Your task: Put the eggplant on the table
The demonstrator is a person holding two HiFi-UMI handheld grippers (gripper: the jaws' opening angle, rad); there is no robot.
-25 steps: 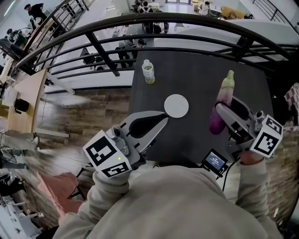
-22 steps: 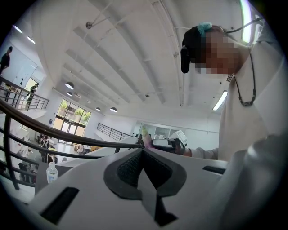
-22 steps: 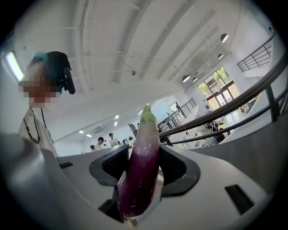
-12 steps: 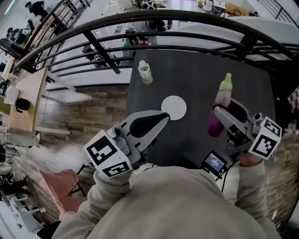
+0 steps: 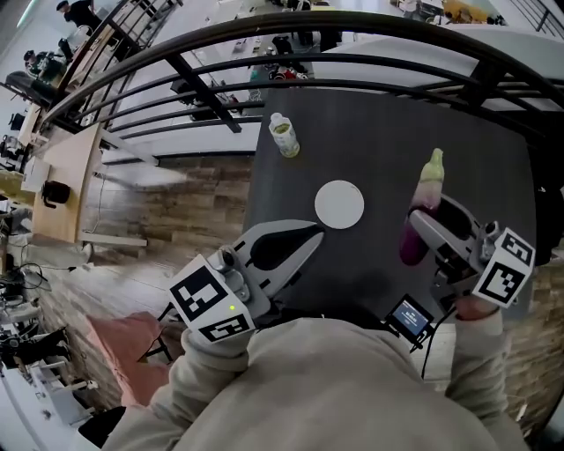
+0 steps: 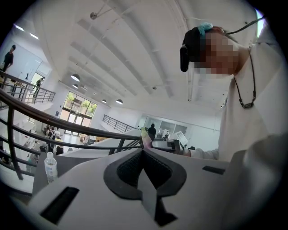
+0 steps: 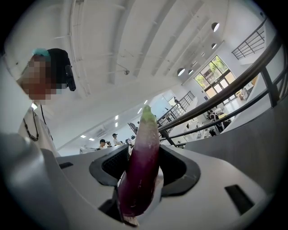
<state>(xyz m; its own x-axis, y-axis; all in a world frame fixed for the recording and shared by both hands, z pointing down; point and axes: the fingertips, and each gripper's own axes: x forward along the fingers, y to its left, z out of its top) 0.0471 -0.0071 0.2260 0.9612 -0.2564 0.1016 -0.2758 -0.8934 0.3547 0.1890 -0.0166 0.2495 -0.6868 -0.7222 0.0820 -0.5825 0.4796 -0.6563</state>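
The right gripper (image 5: pixel 416 220) and left gripper (image 5: pixel 310 236) have sunk slightly. The right clamps the eggplant (image 5: pixel 424 195) over bare table (image 5: pixel 388 132); the left, closed and empty, hangs at its front edge.

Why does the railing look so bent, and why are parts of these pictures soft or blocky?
Head view: the wide-angle lens bows the railing into an arc, and the floor looks a little soft toward the left edge. Left and right gripper views: the same kind of lens rounds each picture into a dark-cornered circle. In the right gripper view the eggplant is sharp close up. The blocky patches were added afterwards to hide a face.
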